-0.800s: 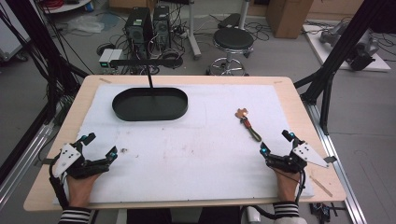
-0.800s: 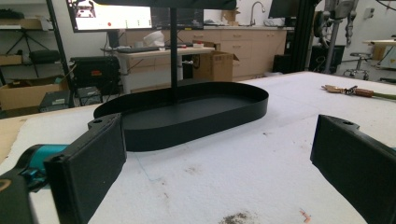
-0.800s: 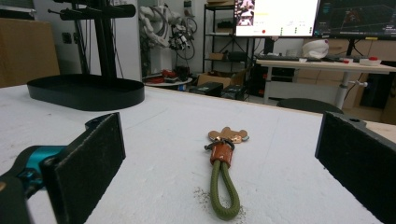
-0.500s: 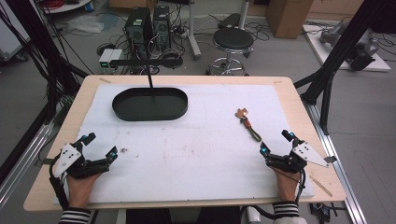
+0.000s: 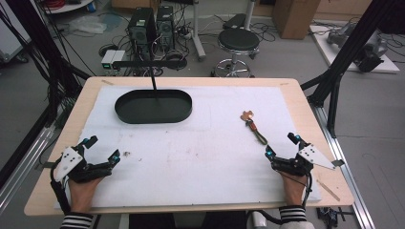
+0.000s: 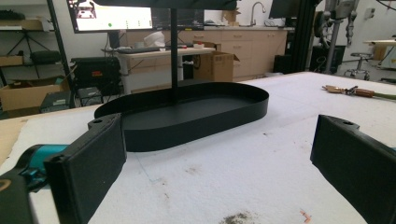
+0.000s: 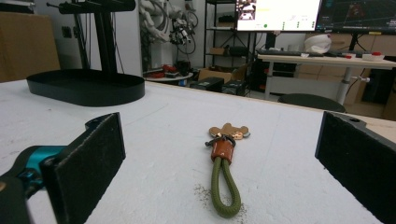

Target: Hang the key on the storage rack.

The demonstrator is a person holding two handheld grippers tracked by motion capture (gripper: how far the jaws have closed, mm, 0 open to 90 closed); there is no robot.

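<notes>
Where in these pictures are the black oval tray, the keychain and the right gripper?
black oval tray (image 5: 125,114): high view, its left rim.
keychain (image 7: 223,185): right gripper view, its olive cord loop.
right gripper (image 5: 282,146): high view, midway between its fingertips.

Left gripper (image 5: 101,150): black body, two flat rectangular black jaws with a matte, finely textured face, teal fittings at the jaw bases and tips. A pale grey three-cornered plate sits on top, marked with small dark dots. A black cable trails back beside the left hand (image 5: 83,188).

Right gripper (image 5: 282,146): same build, with black jaws, teal fittings and a grey three-cornered plate. A black cable loops beside the right hand (image 5: 292,183).

Both wrists wear black-and-white striped cuffs. Each jaw carries a small round hole near its upper corner.
</notes>
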